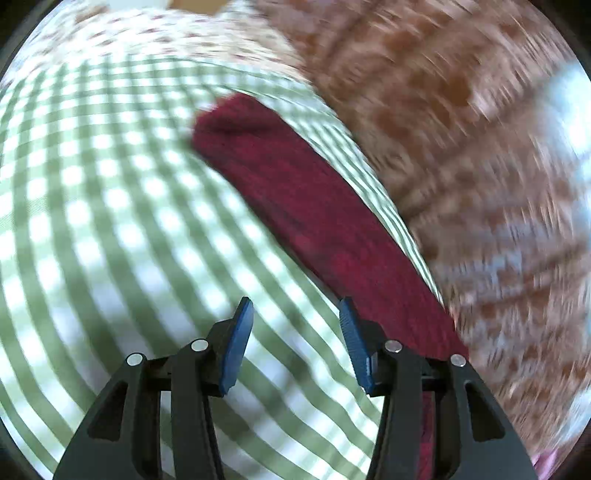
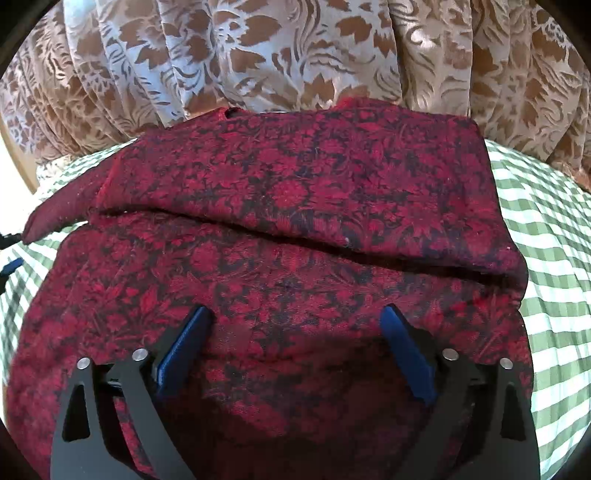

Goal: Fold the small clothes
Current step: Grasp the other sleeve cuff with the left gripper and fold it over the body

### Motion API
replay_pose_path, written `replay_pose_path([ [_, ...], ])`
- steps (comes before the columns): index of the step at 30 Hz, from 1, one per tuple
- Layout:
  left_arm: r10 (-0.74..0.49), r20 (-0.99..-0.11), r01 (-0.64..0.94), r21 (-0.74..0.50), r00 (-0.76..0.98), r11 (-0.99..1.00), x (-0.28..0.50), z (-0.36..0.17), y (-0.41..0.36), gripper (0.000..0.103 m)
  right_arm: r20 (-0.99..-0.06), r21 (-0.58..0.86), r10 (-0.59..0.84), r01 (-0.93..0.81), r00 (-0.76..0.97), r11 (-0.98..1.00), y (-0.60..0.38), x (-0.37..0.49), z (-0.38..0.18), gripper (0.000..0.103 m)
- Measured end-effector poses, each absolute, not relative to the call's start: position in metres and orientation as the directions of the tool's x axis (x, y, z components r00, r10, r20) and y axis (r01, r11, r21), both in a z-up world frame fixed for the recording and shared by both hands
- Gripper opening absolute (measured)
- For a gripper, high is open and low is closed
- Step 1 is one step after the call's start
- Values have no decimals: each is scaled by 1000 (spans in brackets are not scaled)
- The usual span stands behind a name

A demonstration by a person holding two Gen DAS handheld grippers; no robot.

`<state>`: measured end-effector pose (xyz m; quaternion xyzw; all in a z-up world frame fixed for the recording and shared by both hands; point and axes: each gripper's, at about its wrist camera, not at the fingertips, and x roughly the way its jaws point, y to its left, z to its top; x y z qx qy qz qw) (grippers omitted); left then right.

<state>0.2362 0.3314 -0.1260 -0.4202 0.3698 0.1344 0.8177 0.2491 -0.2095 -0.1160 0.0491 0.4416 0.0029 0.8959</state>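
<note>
A dark red garment with a black floral print (image 2: 288, 221) lies on the green and white checked cloth (image 2: 546, 229), with a fold line across its middle. My right gripper (image 2: 295, 314) hovers over its near half, jaws wide open, holding nothing. In the blurred left wrist view, a long red sleeve or strip of the garment (image 1: 295, 199) runs diagonally across the checked cloth (image 1: 110, 206). My left gripper (image 1: 295, 310) is open and empty above the cloth, its right finger (image 1: 351, 332) near the red fabric's edge.
A brown and pale floral curtain (image 2: 295, 48) hangs right behind the garment, and shows blurred at the right of the left wrist view (image 1: 461, 110). A small-patterned white fabric (image 1: 166, 33) lies beyond the checked cloth.
</note>
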Motion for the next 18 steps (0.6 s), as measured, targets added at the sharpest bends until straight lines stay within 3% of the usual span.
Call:
replay_pose_path([
  [5,-80,-689,-571,-655,720,495,241,-132,376,47,-792,90,50,36,608,995,-210,250,-118,100],
  [13,-95,-721,-615,-646,687,452,290,-149,396,42,-795,68,32,37,605,997,-206,253,-121,100],
  [15,-78,-737,-634,-625,671,456,301,-154,398,34,-796,63,28,38,605,997,-205,254,-121,100],
  [16,-73,-743,-636,-615,665,467,306,-155,398,22,-795,63,27,38,606,997,-205,254,-121,100],
  [18,-64,-752,-639,-599,656,482,313,-152,396,12,-796,67,30,38,604,997,-205,254,-121,100],
])
